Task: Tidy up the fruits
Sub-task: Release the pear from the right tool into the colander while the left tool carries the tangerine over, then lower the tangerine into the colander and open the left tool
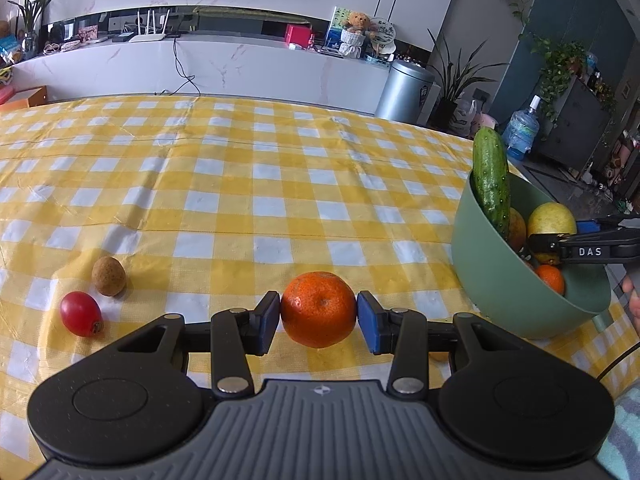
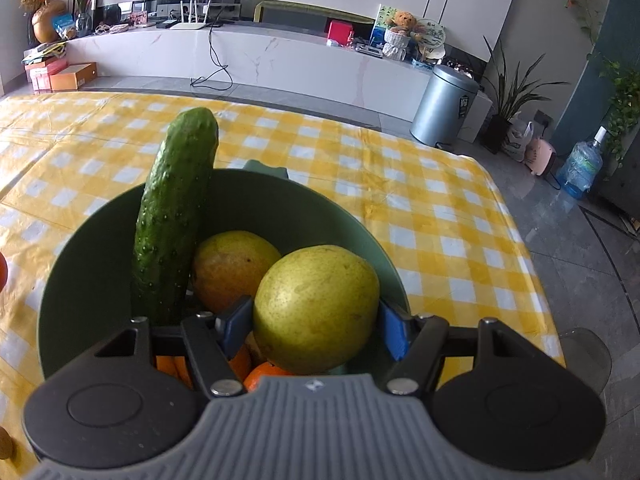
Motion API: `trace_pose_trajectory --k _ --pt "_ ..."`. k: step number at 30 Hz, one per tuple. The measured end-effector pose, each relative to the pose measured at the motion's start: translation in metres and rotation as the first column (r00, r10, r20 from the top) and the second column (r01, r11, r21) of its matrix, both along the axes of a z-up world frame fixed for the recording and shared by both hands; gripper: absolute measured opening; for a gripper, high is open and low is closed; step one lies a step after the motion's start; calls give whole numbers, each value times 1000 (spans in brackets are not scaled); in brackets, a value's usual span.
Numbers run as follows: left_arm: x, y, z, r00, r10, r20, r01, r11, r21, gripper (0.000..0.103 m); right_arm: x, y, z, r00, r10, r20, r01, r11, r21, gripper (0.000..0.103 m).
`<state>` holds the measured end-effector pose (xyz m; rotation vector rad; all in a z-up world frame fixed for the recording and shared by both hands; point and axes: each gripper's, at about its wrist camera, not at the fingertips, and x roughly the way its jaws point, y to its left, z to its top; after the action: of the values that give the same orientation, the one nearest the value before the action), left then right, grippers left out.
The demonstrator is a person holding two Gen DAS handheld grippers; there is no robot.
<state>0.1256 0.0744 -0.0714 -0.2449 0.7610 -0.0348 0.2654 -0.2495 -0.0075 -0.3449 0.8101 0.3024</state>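
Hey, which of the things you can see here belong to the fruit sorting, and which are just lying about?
Job:
left gripper
tangerine
right gripper
pear
green bowl
cucumber
kiwi
red tomato

Lying about:
trash can
water jug
teddy bear

Bright, even daylight; soft shadows under fruit on the tablecloth (image 1: 240, 184). Mild glare toward 12 o'clock. Strong fisheye bending and dark corners. Sharp throughout.
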Motion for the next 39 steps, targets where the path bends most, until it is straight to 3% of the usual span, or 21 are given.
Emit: trace_pose_trajectory --k 8,13,15,19,22,30,35,39 --pt "-7 -8 9 1000 -9 -5 9 1000 6 48 -2 1 0 1000 -8 2 8 1000 3 64" --pt "-10 -16 18 1000 -20 -5 20 1000 18 48 -13 -3 9 999 -12 44 10 999 35 77" --pt "-11 -21 23 1000 -25 -2 25 999 22 48 -21 -4 13 998 -12 62 10 999 46 77" --pt "-11 -33 39 998 -59 23 59 998 -3 48 -40 -14 26 996 -66 63 56 987 149 77" --pt "-6 -49 54 993 -104 48 105 994 -15 47 -56 -29 35 991 -131 20 120 955 272 86" --pt "16 -108 72 962 -264 61 265 964 4 47 -94 -56 41 969 -247 -13 227 869 440 86" --pt "40 -140 63 943 -333 -15 333 943 2 47 -92 -84 35 933 -355 -54 322 761 563 88" --pt "59 -155 49 930 -357 -83 353 933 -66 47 -85 -96 26 911 -395 -116 380 696 610 88"
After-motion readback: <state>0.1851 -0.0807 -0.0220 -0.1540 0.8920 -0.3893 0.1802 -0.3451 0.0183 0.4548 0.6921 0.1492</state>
